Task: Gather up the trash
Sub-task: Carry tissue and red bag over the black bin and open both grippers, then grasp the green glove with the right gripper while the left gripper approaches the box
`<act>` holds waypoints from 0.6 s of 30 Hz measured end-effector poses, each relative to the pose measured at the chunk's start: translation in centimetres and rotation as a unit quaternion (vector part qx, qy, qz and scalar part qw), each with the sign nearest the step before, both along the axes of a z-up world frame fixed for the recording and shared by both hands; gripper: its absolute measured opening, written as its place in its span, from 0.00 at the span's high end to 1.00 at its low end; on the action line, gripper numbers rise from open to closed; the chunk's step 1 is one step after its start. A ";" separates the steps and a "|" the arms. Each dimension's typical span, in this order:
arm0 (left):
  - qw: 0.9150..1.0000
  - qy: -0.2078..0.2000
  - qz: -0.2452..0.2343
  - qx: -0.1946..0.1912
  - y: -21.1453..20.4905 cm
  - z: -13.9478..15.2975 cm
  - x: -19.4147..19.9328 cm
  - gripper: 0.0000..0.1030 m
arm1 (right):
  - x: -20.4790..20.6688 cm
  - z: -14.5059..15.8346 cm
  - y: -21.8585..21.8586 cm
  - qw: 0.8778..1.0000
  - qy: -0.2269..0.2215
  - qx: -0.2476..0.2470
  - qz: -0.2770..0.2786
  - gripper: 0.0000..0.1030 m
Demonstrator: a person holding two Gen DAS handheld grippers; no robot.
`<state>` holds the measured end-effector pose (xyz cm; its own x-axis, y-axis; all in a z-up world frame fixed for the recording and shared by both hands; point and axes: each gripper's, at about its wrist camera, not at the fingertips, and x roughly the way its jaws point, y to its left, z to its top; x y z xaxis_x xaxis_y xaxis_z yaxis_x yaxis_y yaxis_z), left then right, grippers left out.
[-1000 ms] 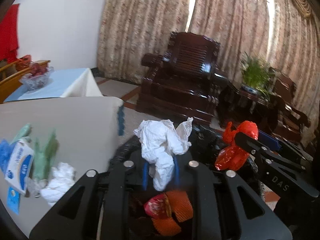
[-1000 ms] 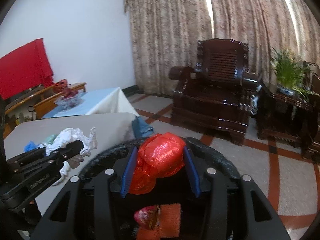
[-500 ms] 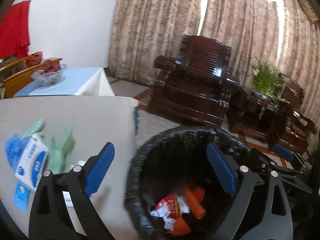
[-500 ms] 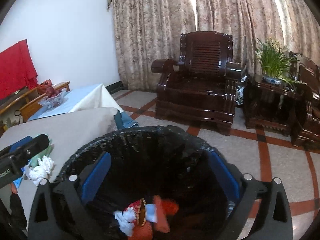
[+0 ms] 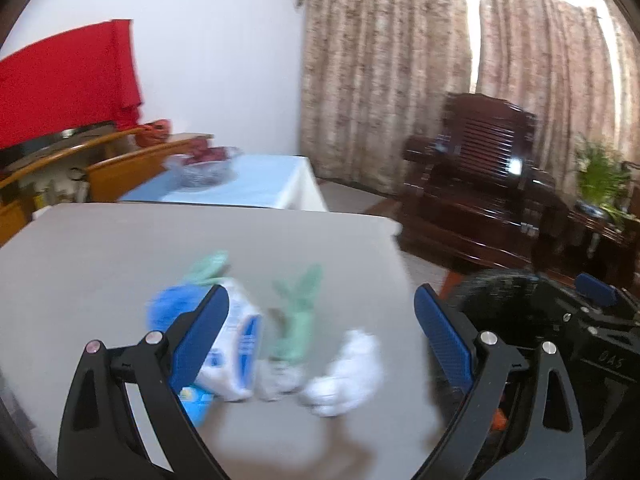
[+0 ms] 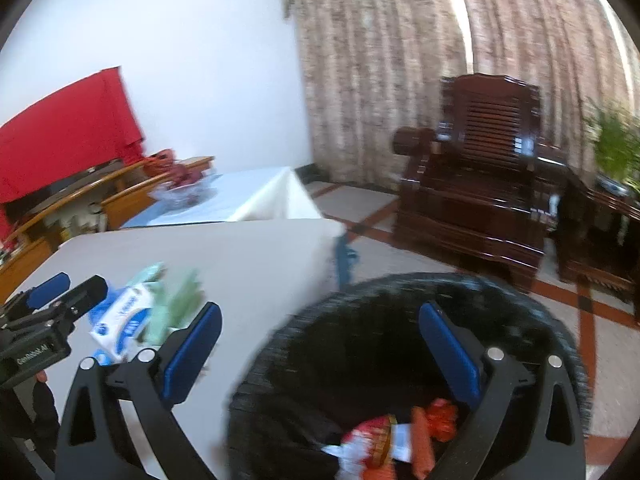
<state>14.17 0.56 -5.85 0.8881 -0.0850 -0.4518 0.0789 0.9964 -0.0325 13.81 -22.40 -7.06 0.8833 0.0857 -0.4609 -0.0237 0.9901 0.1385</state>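
My left gripper [image 5: 320,332] is open and empty above the grey table [image 5: 120,252]. Between its fingers lie a crumpled white tissue [image 5: 348,372], a green wrapper [image 5: 300,320] and a white-and-blue tissue pack [image 5: 236,352] with a blue wrapper [image 5: 168,312] behind it. My right gripper [image 6: 320,344] is open and empty over the black trash bin [image 6: 400,300], which holds red and orange wrappers [image 6: 400,440]. The bin [image 5: 500,292] stands right of the table. The tissue pack [image 6: 120,320] also shows in the right wrist view.
A dark wooden armchair [image 6: 488,160] and a potted plant [image 5: 600,176] stand beyond the bin. A side table with a light cloth [image 5: 248,188] carries a glass bowl [image 5: 200,168]. The table's right edge [image 6: 328,240] is next to the bin.
Both grippers opened and dropped the white tissue and red wrapper into the bin. The left gripper then swung left over the table's trash; the right one stays over the bin.
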 end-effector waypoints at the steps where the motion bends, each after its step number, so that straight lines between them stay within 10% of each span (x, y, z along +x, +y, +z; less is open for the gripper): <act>1: 1.000 -0.001 0.009 0.004 0.8 0.1 -0.1 0.11 | 0.3 0.1 1.1 1.000 -0.002 -0.001 0.012 0.06; 18: 0.994 0.017 0.108 0.001 10.3 -2.2 -0.3 0.12 | 3.5 -1.9 11.9 0.995 0.012 -0.004 0.100 0.06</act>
<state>13.88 10.90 -8.07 0.8694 0.1070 -0.4823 -0.1385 0.9899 -0.0301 17.35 -10.46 -8.97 0.8372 0.2555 -0.4836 -0.2176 0.9668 0.1341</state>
